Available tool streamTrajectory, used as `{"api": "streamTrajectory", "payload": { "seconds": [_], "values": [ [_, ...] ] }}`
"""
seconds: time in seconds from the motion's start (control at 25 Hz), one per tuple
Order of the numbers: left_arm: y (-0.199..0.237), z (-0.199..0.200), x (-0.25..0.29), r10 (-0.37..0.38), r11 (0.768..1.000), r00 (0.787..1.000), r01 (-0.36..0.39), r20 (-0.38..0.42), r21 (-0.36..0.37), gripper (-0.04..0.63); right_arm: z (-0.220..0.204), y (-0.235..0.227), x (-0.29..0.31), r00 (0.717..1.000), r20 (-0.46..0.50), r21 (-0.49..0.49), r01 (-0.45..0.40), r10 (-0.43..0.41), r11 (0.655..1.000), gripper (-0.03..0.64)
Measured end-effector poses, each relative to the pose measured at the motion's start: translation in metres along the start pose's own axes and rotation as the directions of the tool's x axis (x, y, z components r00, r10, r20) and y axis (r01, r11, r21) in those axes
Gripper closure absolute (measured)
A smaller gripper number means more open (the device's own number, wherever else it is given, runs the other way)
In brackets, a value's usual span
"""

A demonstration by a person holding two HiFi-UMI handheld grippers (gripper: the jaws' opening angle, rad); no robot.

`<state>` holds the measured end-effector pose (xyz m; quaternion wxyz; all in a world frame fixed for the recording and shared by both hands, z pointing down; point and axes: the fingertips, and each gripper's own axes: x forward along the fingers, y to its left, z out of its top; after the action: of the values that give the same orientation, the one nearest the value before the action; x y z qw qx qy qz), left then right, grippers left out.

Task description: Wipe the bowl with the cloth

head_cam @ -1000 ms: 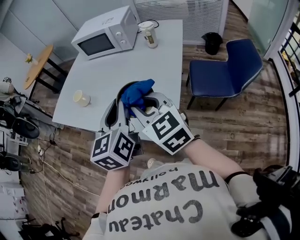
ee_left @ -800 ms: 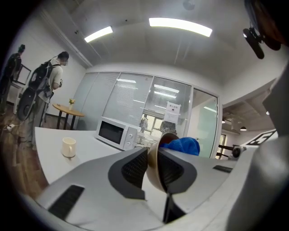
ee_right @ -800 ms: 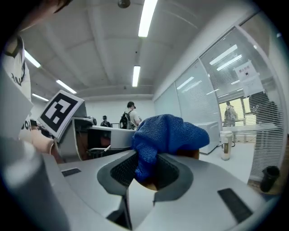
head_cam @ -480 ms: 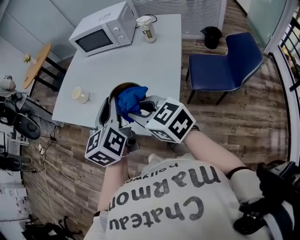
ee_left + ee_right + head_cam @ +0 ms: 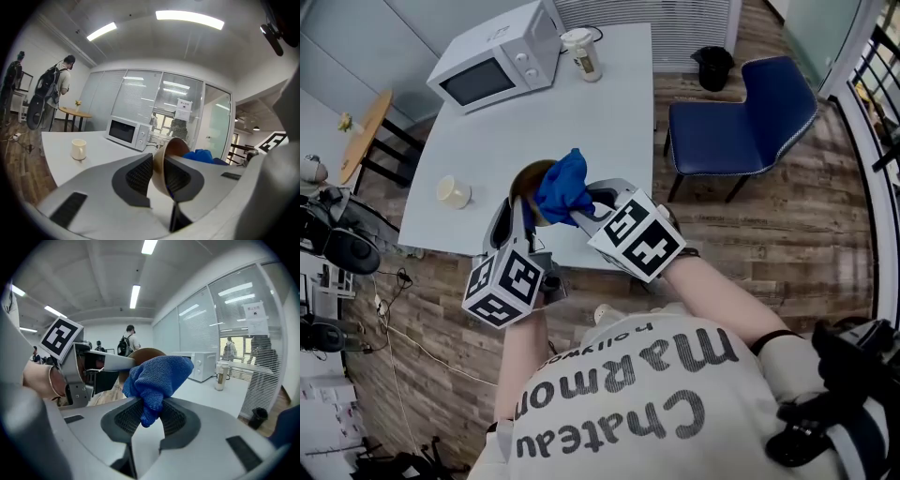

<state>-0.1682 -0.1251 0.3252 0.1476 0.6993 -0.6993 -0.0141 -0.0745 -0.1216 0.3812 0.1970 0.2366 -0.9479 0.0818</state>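
Note:
My left gripper (image 5: 517,214) is shut on the rim of a brown bowl (image 5: 528,181) and holds it tilted on its side above the table's near edge. In the left gripper view the bowl's wall (image 5: 165,158) stands pinched between the two pads of the left gripper (image 5: 158,177). The right gripper (image 5: 581,208) is shut on a bunched blue cloth (image 5: 563,186), which lies against the bowl's mouth. Seen from the right gripper view, the cloth (image 5: 157,375) bulges out above the right gripper (image 5: 146,417), with the bowl (image 5: 144,352) just behind it.
On the white table (image 5: 600,117) are a white microwave (image 5: 492,58), a lidded jar (image 5: 581,52) and a cream mug (image 5: 453,192). A blue chair (image 5: 741,117) and a black bin (image 5: 712,66) stand to the right. People stand far off in the room.
Both grippers have sunk a little with the bowl and cloth. More of the bowl's brown inside now shows left of the cloth. Both grips are unchanged.

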Motion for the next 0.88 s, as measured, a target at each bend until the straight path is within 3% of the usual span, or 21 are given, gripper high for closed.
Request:
{"api": "streamTrajectory", "payload": {
  "seconds": [0.28,0.56,0.88],
  "values": [
    [-0.004,-0.006,0.001,-0.058,0.998,0.998,0.058,-0.038,0.011,0.534,0.0,-0.018,-0.012,0.997,0.034,0.017,0.071,-0.071,0.997,0.518],
    [0.004,-0.021,-0.002,-0.036,0.999,0.997,0.038,-0.069,0.032,0.535,-0.002,-0.033,-0.017,0.989,0.045,0.041,0.141,-0.143,0.989,0.518],
    [0.006,-0.034,0.001,-0.017,1.0,0.99,0.02,-0.139,0.016,0.543,0.018,-0.051,-0.028,0.971,0.123,0.109,0.192,-0.205,0.975,0.518]
  ]
}}
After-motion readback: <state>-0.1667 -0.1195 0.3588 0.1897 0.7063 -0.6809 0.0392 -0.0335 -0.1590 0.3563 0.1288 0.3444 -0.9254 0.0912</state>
